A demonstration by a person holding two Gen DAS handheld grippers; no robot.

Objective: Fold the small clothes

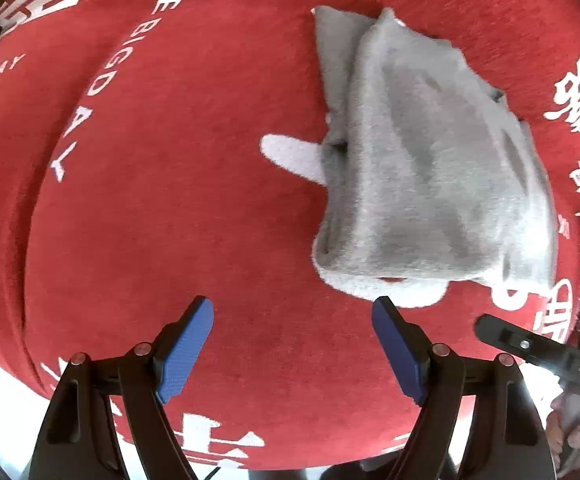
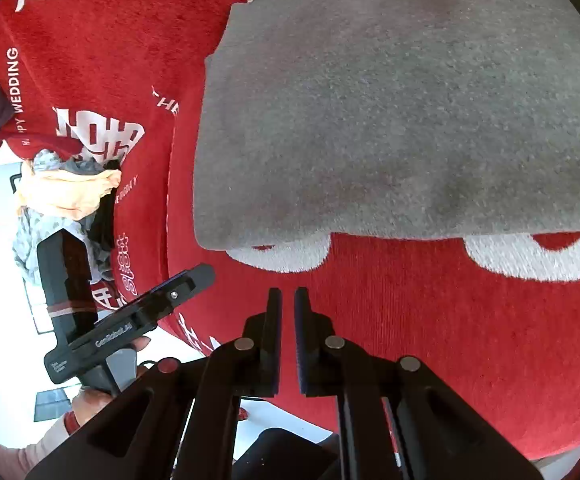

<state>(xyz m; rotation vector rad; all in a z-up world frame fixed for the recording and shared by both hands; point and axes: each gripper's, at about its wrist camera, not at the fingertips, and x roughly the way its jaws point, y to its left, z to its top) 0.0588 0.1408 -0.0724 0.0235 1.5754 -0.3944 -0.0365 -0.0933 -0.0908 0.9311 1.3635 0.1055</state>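
A: On the red cloth [image 1: 177, 184] over the worktop: grey garment [image 1: 430, 168], folded into a thick bundle, white trim poking out at near edge and at one side. No contact with either tool.

B: Left tool [image 1: 292, 344]?

A: Spread wide, blue pads [image 1: 187, 346] well apart, nothing between. Hovering over bare red cloth. Garment ahead and to the right of it; nearest corner just beyond the right-side pad.

B: Right tool [image 2: 287, 336]?

A: Pressed nearly together, thin gap only, pinching nothing. Garment straight ahead in the right wrist view [image 2: 402, 112], folded near edge running crosswise to the fingers, just short of the tips. White trim [image 2: 285, 254] directly in line.

B: Long axis?

A: From the left wrist view, running away from the tool, slightly slanted rightward at the near end. From the right, presenting broadside.

B: Nearer arm?

A: Right, by judgement. Squared up to the near edge; left offset sideways, needing a shift right before any pinch.

B: Anything else in frame?

A: Pile of other clothes [image 2: 69, 196] off past the left tool, orange and patterned pieces on top, near edge of the red cloth. Probably next in queue. Fold on the grey piece looking largely done, though far side not visible from the right.
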